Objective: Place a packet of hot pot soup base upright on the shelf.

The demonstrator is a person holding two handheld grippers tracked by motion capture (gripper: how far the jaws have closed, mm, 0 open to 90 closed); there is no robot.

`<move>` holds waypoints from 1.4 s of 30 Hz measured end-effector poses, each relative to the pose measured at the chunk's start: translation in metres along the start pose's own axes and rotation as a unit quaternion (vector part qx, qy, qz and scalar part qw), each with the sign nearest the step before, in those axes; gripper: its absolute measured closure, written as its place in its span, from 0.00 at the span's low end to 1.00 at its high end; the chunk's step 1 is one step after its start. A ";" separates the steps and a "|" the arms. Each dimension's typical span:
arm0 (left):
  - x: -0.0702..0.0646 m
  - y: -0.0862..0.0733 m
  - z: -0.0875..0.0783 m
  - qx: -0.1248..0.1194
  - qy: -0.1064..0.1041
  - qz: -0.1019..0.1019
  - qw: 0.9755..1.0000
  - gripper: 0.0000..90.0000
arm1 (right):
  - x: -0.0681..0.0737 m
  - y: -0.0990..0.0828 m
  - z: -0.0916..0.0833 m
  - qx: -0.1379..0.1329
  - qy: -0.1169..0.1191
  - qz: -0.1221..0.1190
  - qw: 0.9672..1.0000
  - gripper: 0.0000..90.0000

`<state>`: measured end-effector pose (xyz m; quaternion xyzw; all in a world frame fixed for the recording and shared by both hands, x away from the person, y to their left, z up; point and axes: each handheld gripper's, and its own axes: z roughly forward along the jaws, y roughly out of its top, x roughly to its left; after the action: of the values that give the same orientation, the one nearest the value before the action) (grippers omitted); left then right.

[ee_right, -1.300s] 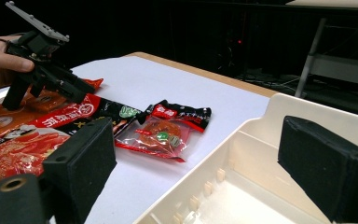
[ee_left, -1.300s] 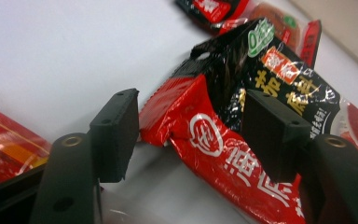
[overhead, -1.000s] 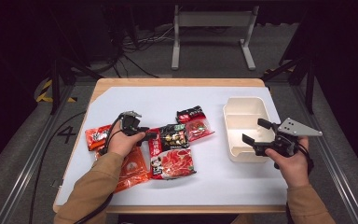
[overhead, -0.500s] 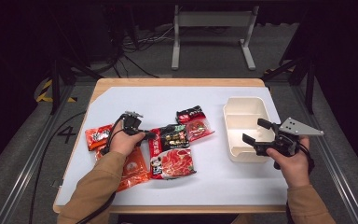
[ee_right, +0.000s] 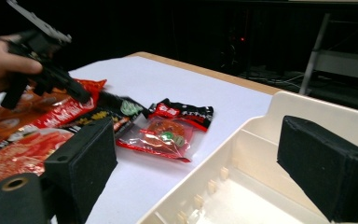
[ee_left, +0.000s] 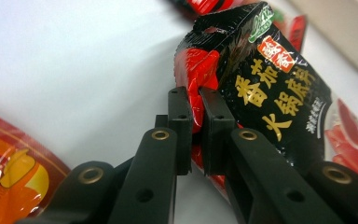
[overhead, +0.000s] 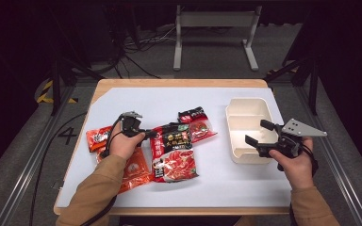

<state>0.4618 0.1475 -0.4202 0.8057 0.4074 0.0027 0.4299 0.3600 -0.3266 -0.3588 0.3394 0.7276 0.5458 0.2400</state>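
The black-and-red soup-base packet (overhead: 172, 151) is the reference for places. Its lower left part is hidden behind the black jaws in the left gripper view, and its right side runs off that view's edge; the small print on it cannot be read. In the high view the packet lies on the white table mat (overhead: 217, 183), long axis running from the near edge toward the far edge, leaning slightly right at the top, printed face up. The left gripper (ee_left: 195, 109) has just been closing and its pads now pinch the packet's upper left edge, the film crumpled between them. Left of the packet lie orange-red packets (overhead: 134, 167), partly covered by the person's left hand (overhead: 120, 146) and sleeve. Beyond its top right corner, just beside it, sits a smaller red sachet (overhead: 197, 123). Well to its right stands the cream tray (overhead: 238, 117), whose near right rim is cut off behind the right gripper (overhead: 257, 133); that gripper's jaws stand wide apart over the tray, gripping nothing.
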 end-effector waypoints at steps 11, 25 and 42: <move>-0.029 0.014 -0.026 -0.041 -0.023 0.031 0.998 0.96 | 0.001 0.002 -0.003 -0.003 0.000 0.003 1.000 0.14; -0.070 0.022 -0.054 -0.080 -0.059 0.074 0.992 0.97 | 0.005 0.005 -0.004 -0.005 -0.001 -0.006 1.000 0.14; -0.099 0.027 -0.080 -0.160 -0.021 0.124 0.979 0.97 | 0.022 0.014 0.004 0.003 0.026 -0.016 1.000 0.14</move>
<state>0.3845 0.1293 -0.3164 0.7703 0.2898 0.1043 0.5583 0.3517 -0.3054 -0.3463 0.3139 0.7408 0.5479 0.2288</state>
